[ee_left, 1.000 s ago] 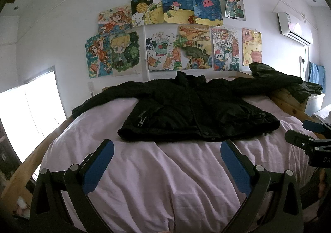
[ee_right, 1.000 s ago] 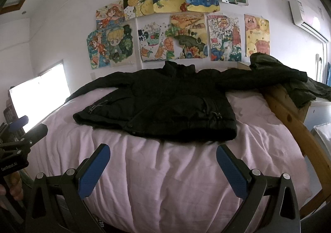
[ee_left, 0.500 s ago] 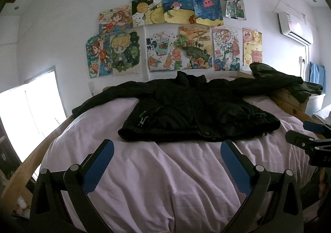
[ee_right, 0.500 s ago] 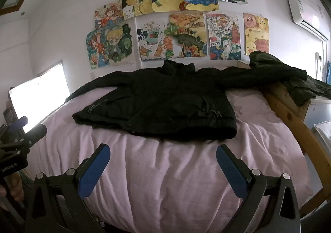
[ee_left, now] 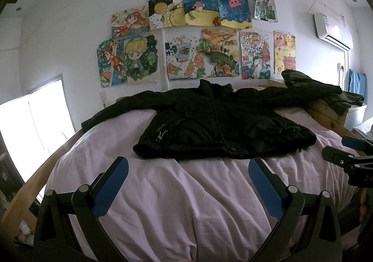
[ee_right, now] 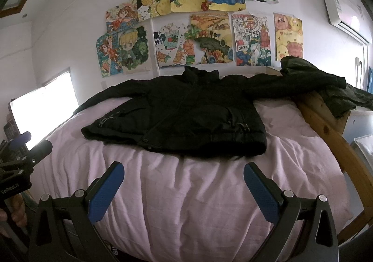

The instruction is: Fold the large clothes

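A black jacket (ee_left: pixel 223 127) lies flat, front up, on the pink bed sheet (ee_left: pixel 186 203), collar toward the wall and both sleeves spread out. It also shows in the right wrist view (ee_right: pixel 181 120). My left gripper (ee_left: pixel 187 164) is open and empty, a short way in front of the jacket's hem. My right gripper (ee_right: pixel 184 168) is open and empty, also just short of the hem. Each gripper shows at the edge of the other's view: the right one (ee_left: pixel 345 157), the left one (ee_right: pixel 25 148).
The jacket's right sleeve reaches onto the wooden bed rail (ee_right: pixel 326 127), where a dark green garment (ee_right: pixel 345 99) is piled. Drawings (ee_left: pixel 198 40) cover the wall behind. A bright window (ee_left: pixel 30 127) is at the left. An air conditioner (ee_left: pixel 331 31) hangs at the upper right.
The right wrist view has tilted slightly, so the jacket and wall sit a little higher. The left gripper and the jacket have not moved.
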Available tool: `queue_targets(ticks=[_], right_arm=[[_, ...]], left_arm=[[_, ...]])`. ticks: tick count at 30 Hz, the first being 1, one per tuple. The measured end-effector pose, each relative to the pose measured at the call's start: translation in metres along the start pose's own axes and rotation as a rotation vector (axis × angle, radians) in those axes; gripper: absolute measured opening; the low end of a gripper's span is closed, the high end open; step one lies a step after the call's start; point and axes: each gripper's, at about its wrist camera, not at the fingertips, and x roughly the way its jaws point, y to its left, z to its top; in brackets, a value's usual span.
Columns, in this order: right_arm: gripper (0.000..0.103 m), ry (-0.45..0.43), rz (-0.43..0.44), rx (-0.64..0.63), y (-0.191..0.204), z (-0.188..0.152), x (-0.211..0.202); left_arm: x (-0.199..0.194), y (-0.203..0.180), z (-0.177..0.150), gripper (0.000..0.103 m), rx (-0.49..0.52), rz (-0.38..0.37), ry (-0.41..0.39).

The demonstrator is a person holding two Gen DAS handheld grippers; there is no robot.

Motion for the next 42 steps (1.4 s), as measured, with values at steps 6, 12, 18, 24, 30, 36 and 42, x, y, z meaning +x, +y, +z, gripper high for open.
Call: queue_targets(ticks=[6, 12, 18, 24, 30, 36, 42], right_arm=[[0.103, 0.0, 0.0, 0.002, -0.001, 0.001, 0.0], [0.103, 0.003, 0.001, 0.004, -0.001, 0.002, 0.0], [0.103, 0.003, 0.001, 0.006, -0.003, 0.001, 0.002], [0.103, 0.005, 0.002, 0.009, -0.002, 0.006, 0.001], [0.103, 0.011, 0.0, 0.01, -0.005, -0.001, 0.006], [0.103, 0.035, -0.032, 0.018, -0.002, -0.007, 0.008], [0.103, 0.093, -0.102, 0.068, -0.011, 0.002, 0.007]], left_arm=[[0.0, 0.0, 0.0, 0.101, 0.0, 0.0, 0.0], [0.0, 0.0, 0.0, 0.101, 0.0, 0.0, 0.001], [0.0, 0.0, 0.0, 0.101, 0.0, 0.0, 0.0], [0.0, 0.0, 0.0, 0.101, 0.0, 0.0, 0.0], [0.0, 0.0, 0.0, 0.101, 0.001, 0.001, 0.002], [0.008, 0.003, 0.0, 0.101, 0.004, -0.005, 0.038], [0.016, 0.007, 0.0, 0.101, -0.014, -0.01, 0.075]])
